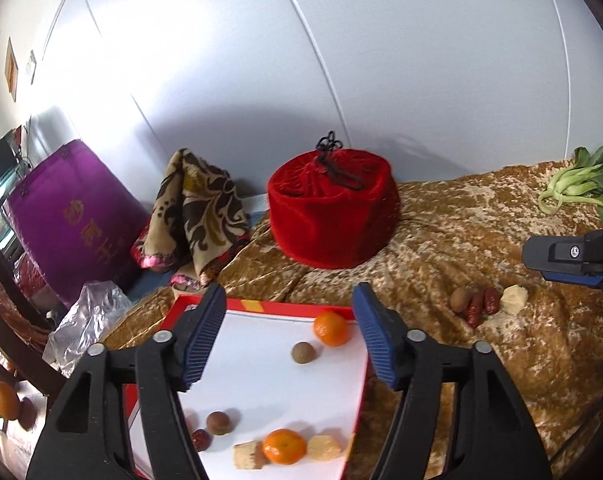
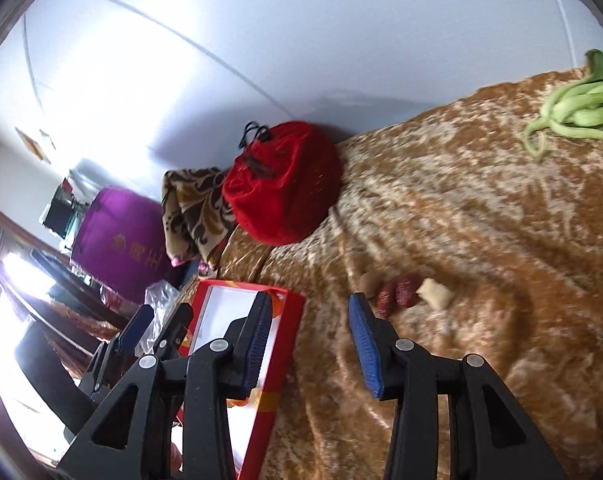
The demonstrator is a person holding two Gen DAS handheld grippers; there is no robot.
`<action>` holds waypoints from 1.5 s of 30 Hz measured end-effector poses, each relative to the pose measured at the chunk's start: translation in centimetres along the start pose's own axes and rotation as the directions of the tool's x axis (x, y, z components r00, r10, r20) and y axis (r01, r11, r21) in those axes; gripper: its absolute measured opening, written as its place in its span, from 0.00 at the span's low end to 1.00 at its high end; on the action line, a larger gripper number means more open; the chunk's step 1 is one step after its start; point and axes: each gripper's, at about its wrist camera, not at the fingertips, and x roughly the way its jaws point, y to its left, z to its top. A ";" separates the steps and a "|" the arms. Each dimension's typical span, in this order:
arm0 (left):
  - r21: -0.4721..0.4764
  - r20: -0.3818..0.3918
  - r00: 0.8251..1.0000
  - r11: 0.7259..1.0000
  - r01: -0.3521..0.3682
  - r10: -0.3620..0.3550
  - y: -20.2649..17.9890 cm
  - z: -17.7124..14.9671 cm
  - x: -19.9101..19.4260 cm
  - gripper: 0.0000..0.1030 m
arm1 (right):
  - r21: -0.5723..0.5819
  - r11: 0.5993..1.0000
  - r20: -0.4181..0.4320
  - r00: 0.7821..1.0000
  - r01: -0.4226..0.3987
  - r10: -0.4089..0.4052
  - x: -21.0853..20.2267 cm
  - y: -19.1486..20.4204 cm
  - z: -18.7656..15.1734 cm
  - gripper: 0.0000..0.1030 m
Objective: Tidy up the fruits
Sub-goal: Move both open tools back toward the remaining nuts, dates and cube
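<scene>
Most of the fruits already sit in my red tray (image 1: pixel 237 303): two oranges (image 1: pixel 331 328), brown balls and pale chunks. A small pile (image 1: pixel 486 304) is left on the gold cloth (image 1: pixel 461 232), well apart from the tray. My left gripper (image 1: pixel 289 340) hangs over the tray, open and empty. My right gripper (image 2: pixel 309 344) is part open and empty too. I think I must reach the pile next.
</scene>
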 end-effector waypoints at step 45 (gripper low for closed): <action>0.211 0.208 0.928 0.941 0.266 -0.309 -17.2 1.6 -7.9 0.84 | 0.249 0.959 0.167 0.969 0.135 -0.180 -10.4 -13.0 3.3 0.42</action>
